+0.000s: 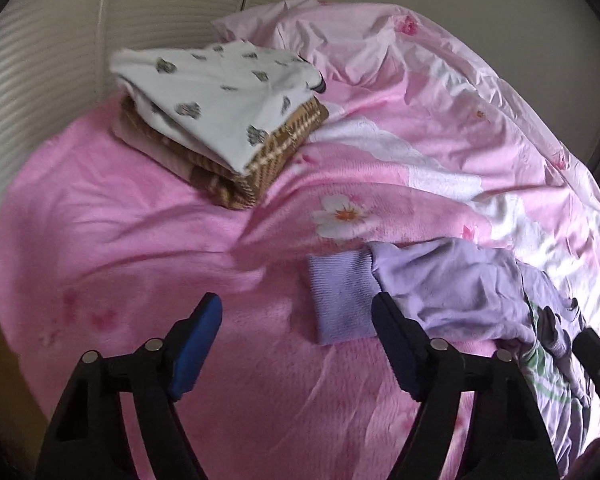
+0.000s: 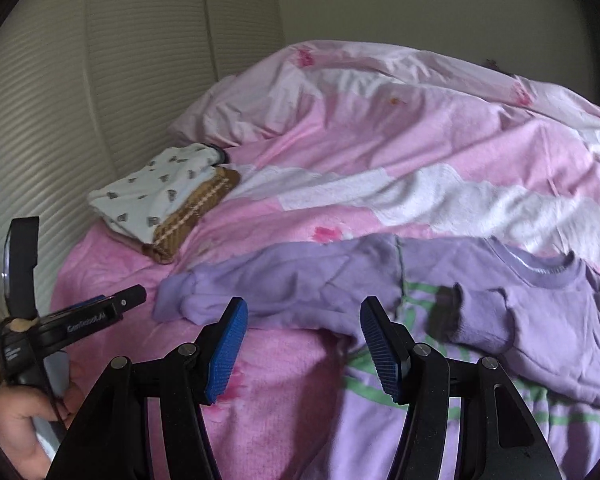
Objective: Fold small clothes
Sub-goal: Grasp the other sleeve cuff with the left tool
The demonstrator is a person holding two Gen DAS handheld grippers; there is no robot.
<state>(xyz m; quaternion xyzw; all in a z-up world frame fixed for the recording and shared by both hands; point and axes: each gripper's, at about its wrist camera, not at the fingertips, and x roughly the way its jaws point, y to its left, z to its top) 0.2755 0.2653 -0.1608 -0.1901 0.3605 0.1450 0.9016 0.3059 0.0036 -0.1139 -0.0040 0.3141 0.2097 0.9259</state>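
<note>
The bed (image 1: 140, 232) lay under a pink fleece blanket, with a rumpled pink floral quilt (image 1: 440, 92) heaped toward its far side. Only the right wrist view showed the purple top (image 2: 540, 320) nearly whole: neckline at the right, one long sleeve stretched left across the blanket, a green-striped panel below, and a dark patch on the front too blurred to read. The left wrist view caught just its ribbed cuff (image 1: 342, 296) and some bunched lilac cloth beside it. It lay crumpled on the near side of the bed, unfolded. Farther back by the ribbed wall sat a stack of folded clothes (image 1: 220, 120), white spotted cloth on top of brown knit. The right hand-held gripper (image 2: 304, 344) hung spread wide over the top's lower edge, holding nothing. The left hand-held gripper (image 1: 296, 340) was likewise wide apart and empty, one finger just beside the cuff. The right view alone showed the person's hand (image 2: 24, 424) around the left tool.
</note>
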